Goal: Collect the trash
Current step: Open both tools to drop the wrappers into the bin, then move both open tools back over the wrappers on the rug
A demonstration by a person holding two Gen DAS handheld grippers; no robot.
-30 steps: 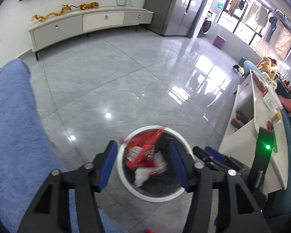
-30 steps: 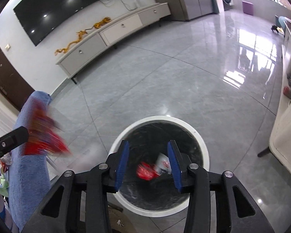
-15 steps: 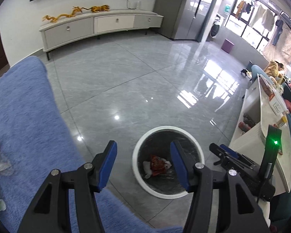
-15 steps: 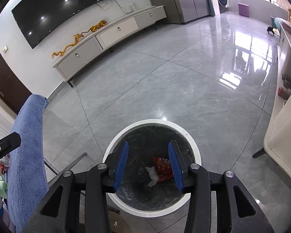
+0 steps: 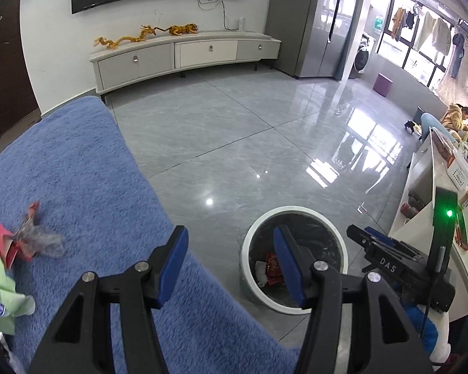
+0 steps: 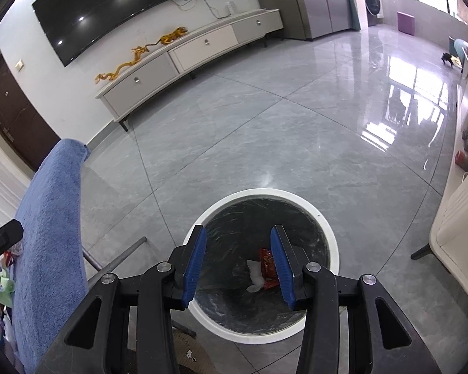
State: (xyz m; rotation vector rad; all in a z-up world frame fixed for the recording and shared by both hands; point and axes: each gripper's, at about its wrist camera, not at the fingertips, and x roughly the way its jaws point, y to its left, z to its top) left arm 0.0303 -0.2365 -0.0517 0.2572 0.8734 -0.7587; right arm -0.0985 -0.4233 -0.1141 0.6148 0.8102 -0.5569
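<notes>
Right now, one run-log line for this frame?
left gripper: open, empty | right gripper: open, empty, above bin | red wrapper: in bin | wrappers: on blue blanket

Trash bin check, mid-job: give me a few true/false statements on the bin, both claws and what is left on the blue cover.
1. The bin holds a red wrapper and a white scrap. True.
2. The left claw grips a wrapper. False: its jaws are open and empty.
3. Crumpled wrappers lie on the blue cover. True.
4. The right claw is shut. False: it is open above the bin, with nothing between the jaws.
</notes>
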